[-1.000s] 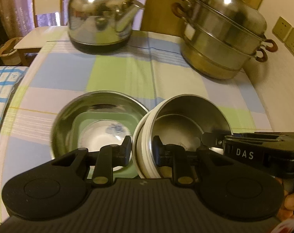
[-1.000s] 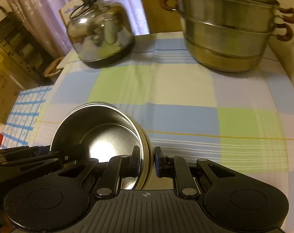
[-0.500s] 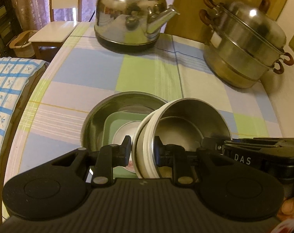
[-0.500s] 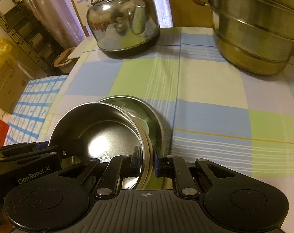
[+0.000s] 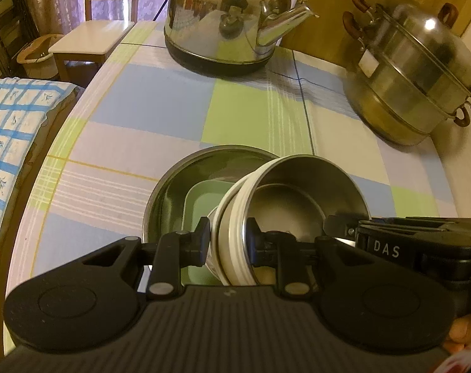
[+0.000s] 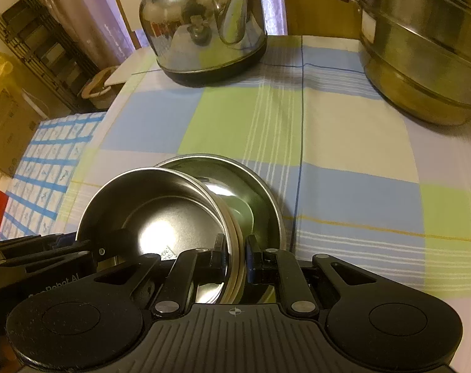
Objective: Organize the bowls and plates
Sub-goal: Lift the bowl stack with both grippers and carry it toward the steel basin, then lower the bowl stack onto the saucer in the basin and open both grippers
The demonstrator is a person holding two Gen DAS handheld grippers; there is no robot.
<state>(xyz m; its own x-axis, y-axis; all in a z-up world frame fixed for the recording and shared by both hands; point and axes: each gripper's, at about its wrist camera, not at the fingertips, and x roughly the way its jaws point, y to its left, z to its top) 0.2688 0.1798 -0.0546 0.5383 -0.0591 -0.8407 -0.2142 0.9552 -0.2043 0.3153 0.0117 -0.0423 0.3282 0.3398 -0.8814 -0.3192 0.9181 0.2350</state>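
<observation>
A steel bowl with a cream outer wall (image 5: 300,192) is held tilted by both grippers. My left gripper (image 5: 227,242) is shut on its left rim. My right gripper (image 6: 235,253) is shut on its right rim; the bowl's steel inside (image 6: 154,217) shows there. Under it, a wide steel bowl (image 5: 176,186) sits on the table and holds a green square plate (image 5: 201,202). A small white dish in the plate is mostly hidden. The wide bowl also shows in the right wrist view (image 6: 244,186).
A steel kettle (image 5: 229,18) stands at the back of the checked tablecloth (image 5: 160,102). A stacked steel steamer pot (image 5: 412,77) stands back right by the wall. A white chair (image 5: 92,40) and the table's left edge lie to the left.
Both grippers have carried the cream-walled bowl leftwards, over the wide steel bowl. It now covers the white dish and part of the green plate.
</observation>
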